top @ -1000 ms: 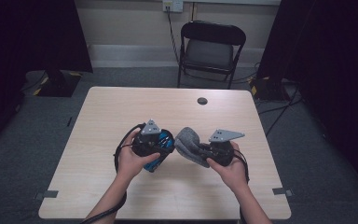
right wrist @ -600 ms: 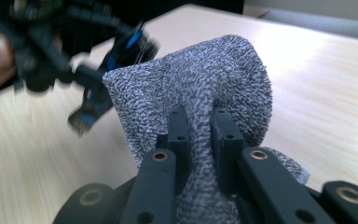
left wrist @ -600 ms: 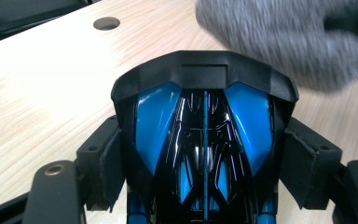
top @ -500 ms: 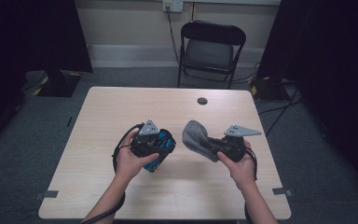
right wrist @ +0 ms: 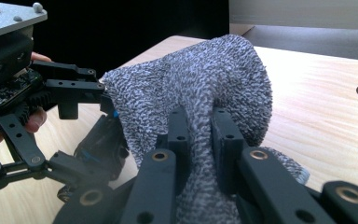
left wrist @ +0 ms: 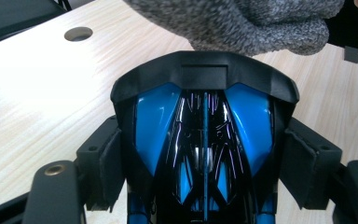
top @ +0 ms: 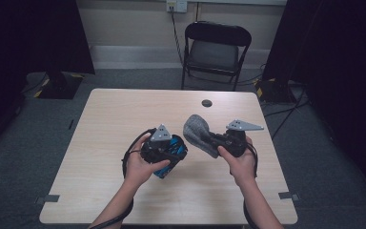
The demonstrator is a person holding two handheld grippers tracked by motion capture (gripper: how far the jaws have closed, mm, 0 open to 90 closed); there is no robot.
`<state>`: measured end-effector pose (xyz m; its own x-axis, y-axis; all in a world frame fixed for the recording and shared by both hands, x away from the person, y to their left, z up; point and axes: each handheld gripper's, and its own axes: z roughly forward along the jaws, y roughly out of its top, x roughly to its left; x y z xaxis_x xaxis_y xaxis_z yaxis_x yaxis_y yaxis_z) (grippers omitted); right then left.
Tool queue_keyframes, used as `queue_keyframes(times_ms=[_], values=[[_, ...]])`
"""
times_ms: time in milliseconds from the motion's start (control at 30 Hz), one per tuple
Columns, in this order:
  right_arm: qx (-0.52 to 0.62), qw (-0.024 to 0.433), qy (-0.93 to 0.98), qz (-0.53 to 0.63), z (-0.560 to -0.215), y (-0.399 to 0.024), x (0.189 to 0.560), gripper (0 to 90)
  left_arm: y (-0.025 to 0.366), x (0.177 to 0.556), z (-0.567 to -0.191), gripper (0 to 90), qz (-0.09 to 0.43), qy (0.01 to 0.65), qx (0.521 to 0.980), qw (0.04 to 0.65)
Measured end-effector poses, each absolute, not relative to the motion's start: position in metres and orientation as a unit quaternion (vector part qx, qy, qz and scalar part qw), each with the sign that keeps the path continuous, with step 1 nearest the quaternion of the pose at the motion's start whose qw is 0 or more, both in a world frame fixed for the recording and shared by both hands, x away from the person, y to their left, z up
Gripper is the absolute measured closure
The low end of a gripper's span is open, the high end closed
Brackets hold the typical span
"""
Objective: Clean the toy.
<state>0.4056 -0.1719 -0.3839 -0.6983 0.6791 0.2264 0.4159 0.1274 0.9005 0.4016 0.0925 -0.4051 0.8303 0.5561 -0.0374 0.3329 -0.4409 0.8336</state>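
The left hand-held gripper (top: 171, 151) is clamped on a glossy blue-and-black plastic object (left wrist: 204, 140), its pads pressed to both sides, just above the pale wooden desk (top: 114, 119). Just right of that object, the right hand-held gripper (right wrist: 199, 128) pinches a fold of a grey knitted fabric pouch (right wrist: 200, 88), whose edge touches the left one's jaw.

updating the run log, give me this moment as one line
left gripper: shut on blue-and-black object | right gripper: shut on grey knit pouch | both above table
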Motion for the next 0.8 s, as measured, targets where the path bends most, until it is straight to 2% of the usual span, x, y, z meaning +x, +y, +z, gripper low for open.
queue_keyframes(times_ms=[433, 800], values=[[0.37, 0.123, 0.748, 0.537, -0.381, -0.156, 0.411, 80.6, 0.087, 0.399, -0.407, 25.5, 0.114, 0.256, 0.842, 0.461], [0.359, 0.103, 0.771, 0.515, -0.39, -0.139, 0.414, 80.5, 0.089, 0.4, -0.41, 25.5, 0.111, 0.256, 0.842, 0.462]])
